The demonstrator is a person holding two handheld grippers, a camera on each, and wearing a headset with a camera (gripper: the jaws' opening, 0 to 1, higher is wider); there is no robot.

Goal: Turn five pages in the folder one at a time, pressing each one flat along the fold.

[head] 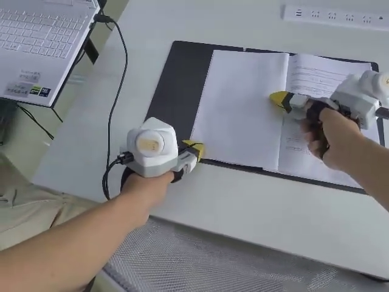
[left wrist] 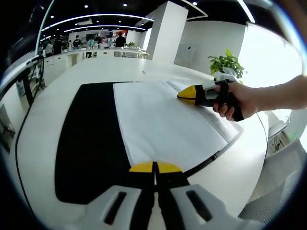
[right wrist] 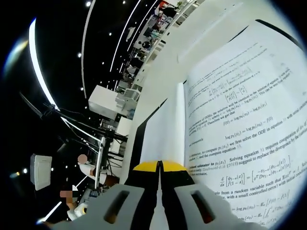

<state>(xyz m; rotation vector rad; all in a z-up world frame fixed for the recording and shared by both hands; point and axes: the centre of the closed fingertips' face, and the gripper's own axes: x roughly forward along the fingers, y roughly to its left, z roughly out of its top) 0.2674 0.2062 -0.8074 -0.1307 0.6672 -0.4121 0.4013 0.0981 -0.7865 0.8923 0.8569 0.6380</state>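
Folder [head: 179, 85]: open flat on the white tabletop [head: 255, 207]; blank page [head: 243, 109] left, printed page [head: 319, 73] right.
Right tool [head: 278, 98]: jaws closed, empty, tip at the fold.
Left tool [head: 196, 148]: jaws closed, empty, by the folder's near edge.
Laptop [head: 42, 36]: far left.

We see a white bench [head: 243, 207] w/ laptop [head: 36, 42] at left, power strip [head: 334, 15] at far edge; white pillar [left wrist: 165, 28], potted plant [left wrist: 225, 63], ceiling strip lights [left wrist: 96, 17] beyond.
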